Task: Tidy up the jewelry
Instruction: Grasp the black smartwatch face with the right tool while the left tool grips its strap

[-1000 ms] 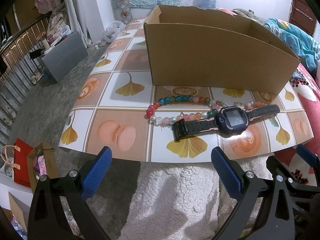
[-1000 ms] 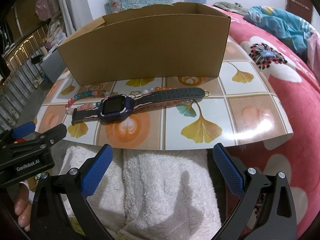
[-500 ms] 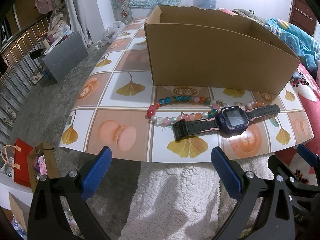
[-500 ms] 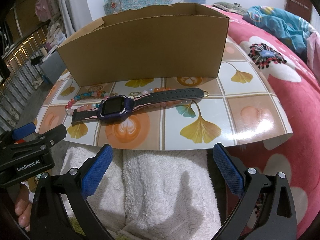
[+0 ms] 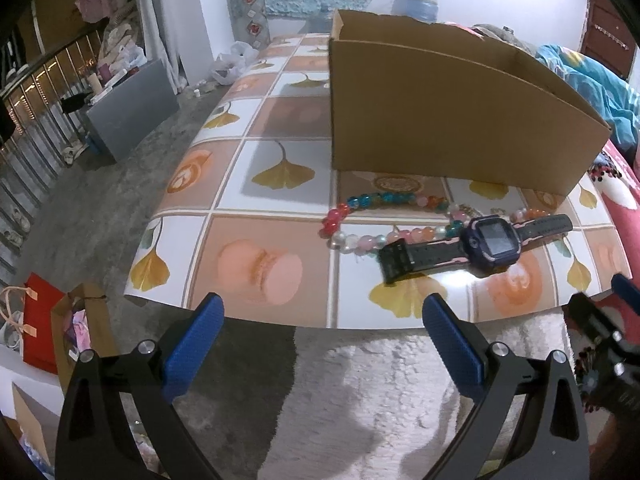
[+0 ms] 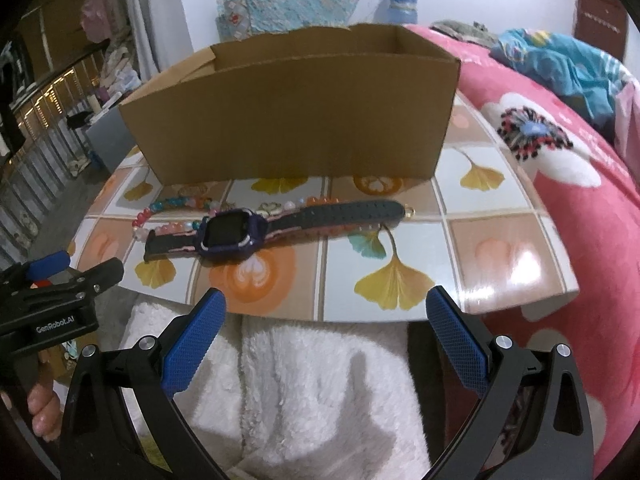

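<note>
A purple smartwatch [image 5: 490, 242] with a black strap lies flat on the patterned table mat [image 5: 256, 204], across a string of coloured beads [image 5: 380, 200]. Behind them stands an open cardboard box [image 5: 448, 120]. The watch [image 6: 232, 234], the beads [image 6: 172, 204] and the box [image 6: 296, 116] also show in the right wrist view. My left gripper [image 5: 320, 328] is open and empty, short of the mat's near edge, left of the watch. My right gripper [image 6: 326, 320] is open and empty, just before the mat's near edge, right of the watch.
A white fluffy cloth [image 6: 312, 392] lies under both grippers. A pink floral bedspread [image 6: 592, 200] lies right of the mat. The floor on the left holds a grey box [image 5: 128, 108] and paper bags [image 5: 44, 320]. The other gripper's body shows at each view's edge [image 6: 52, 304].
Both grippers have moved a little forward toward the mat and the left view has swung slightly left. The watch and beads have not moved.
</note>
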`<state>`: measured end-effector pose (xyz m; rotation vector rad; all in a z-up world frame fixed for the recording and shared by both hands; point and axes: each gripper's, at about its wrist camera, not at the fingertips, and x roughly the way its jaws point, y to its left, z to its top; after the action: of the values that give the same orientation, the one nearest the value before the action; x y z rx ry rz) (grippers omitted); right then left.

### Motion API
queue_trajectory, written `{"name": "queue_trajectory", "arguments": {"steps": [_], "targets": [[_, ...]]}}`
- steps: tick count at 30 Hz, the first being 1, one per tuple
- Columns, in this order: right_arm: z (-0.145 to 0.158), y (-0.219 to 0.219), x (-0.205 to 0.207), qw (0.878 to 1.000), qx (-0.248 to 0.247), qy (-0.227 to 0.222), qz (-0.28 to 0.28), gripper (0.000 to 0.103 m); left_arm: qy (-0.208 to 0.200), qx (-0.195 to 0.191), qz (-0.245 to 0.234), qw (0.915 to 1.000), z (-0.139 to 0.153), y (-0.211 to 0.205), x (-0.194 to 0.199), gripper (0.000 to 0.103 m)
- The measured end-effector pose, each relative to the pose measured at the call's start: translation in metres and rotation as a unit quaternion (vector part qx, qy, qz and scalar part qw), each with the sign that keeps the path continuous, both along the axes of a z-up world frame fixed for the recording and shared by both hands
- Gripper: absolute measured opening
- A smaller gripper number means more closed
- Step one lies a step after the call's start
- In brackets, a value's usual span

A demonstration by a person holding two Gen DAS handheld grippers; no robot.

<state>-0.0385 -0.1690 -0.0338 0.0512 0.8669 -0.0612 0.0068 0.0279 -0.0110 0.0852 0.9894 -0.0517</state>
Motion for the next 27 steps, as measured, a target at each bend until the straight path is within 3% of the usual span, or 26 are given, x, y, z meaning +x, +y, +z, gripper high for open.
{"name": "queue_trajectory", "arguments": {"steps": [5,10,15,22,27], "targets": [[0.001,0.006,0.007,1.0,-0.004,-0.01,0.027,0.096,-0.012,-0.013,-0.022,0.9996,-0.004,0.01,0.002,0.098],[0.001,0.014,0.019,0.998,-0.001,-0.018,0.055,0.095,-0.048,-0.114,-0.061,0.9905,0.001,0.025,0.0,0.098],[0.002,0.02,0.032,0.996,0.015,-0.027,0.081,0.086,-0.027,-0.168,-0.062,0.9835,-0.003,0.028,0.009,0.098],[-0.008,0.028,0.048,0.991,0.046,-0.02,0.125,0.055,-0.021,-0.207,-0.108,0.9721,-0.007,0.01,0.013,0.097],[-0.015,0.03,0.058,0.988,0.065,-0.009,0.143,0.039,-0.018,-0.221,-0.138,0.9653,-0.008,-0.004,0.017,0.08]]}}
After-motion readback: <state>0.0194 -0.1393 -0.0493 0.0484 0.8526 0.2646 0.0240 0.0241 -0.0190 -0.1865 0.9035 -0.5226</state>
